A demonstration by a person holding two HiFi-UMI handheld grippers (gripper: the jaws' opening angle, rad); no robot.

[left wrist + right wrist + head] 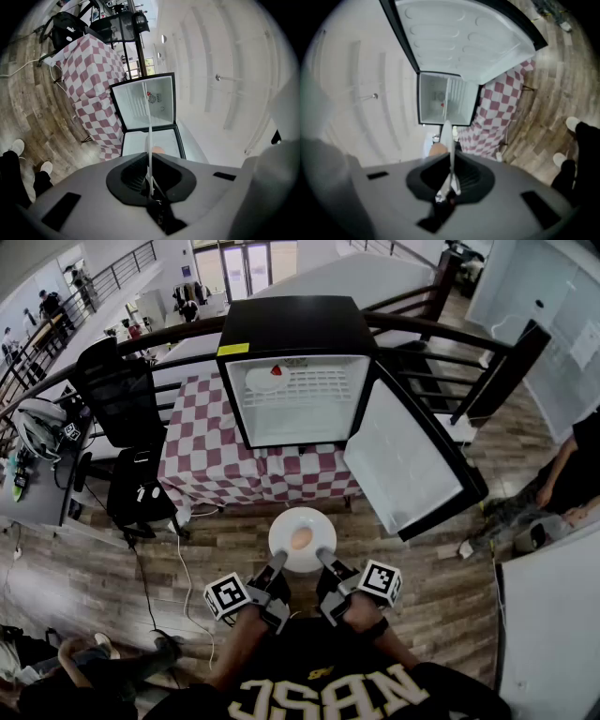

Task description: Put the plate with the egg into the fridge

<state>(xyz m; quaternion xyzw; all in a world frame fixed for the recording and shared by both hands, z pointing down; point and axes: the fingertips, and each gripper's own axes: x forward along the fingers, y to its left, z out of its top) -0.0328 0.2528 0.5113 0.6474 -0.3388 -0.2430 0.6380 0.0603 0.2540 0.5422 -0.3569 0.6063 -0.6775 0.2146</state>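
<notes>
In the head view, a round, smooth white plate [302, 521] sits just below the middle of the frame. It is held level above the wood-plank floor [422, 577], outside the fridge. A smooth, oval tan egg [301, 538] lies at the plate's centre.

The left gripper [279, 558], grey with a black-and-white marker cube, clamps the plate's near rim from the lower left. The right gripper [322, 555] clamps the same rim from the lower right. Each gripper's own view shows its jaws closed tight on the plate, which appears edge-on as a thin white line running up between them, with the egg rounded beyond.

Above the plate in the frame is a boxy black mini fridge [295, 329] with a glossy flat top and a plain white interior. It contains a white ribbed wire shelf [314, 387], and a small red item [277, 370] lies at the shelf's left end. The fridge's door [403, 460] is swung wide open towards the right of the frame, its white inner liner moulded.

The fridge stands on a table draped in a red-and-white checked cloth [206, 451] that hangs in soft folds. A black mesh-backed office chair [117, 390] stands at the left of the frame.
</notes>
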